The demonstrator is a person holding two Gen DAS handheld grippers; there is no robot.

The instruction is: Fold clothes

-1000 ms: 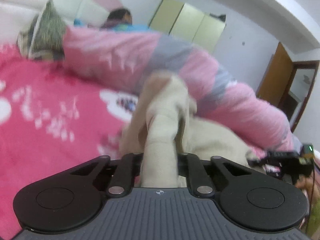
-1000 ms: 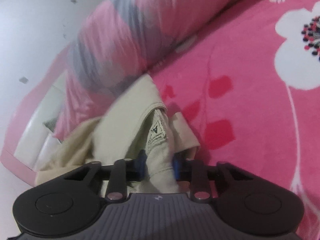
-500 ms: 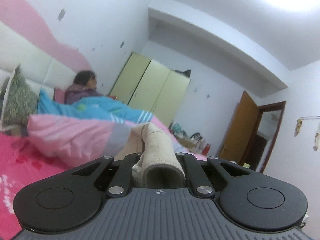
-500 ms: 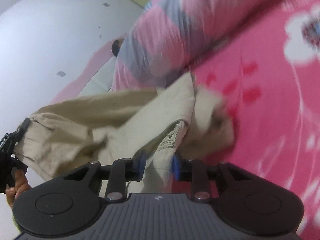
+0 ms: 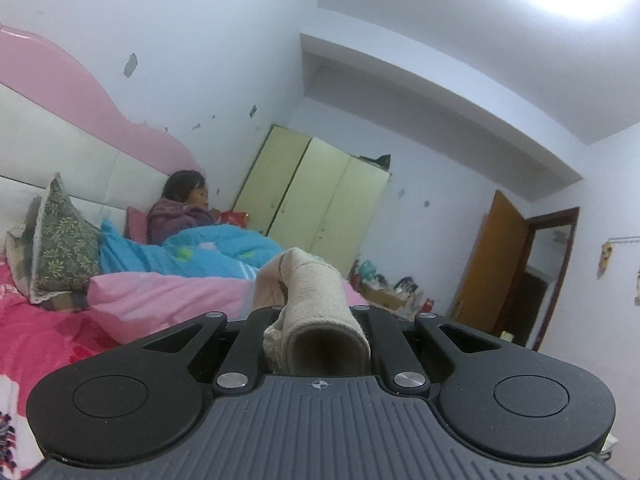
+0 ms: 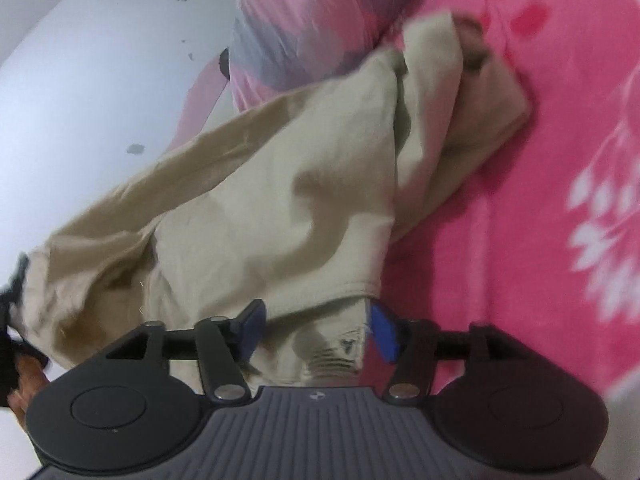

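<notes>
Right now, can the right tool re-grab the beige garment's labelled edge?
Probably yes. The right tool has just been opening, and the beige garment lies between its blue pads with the labelled edge there; nothing blocks it. The left tool holds another part.

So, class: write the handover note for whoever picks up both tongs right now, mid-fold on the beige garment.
Left tongs: shut on a ribbed cuff or hem of the beige garment, held up above the bed.
Right tongs: jaws have just been opening; the labelled edge of the garment lies between the blue pads, no longer pinched.
Garment: stretched between both tongs, far end bunched on the pink floral blanket beside the pink-grey duvet.
Done: lifted, no fold visible.
Left: spread flat, fold.
</notes>
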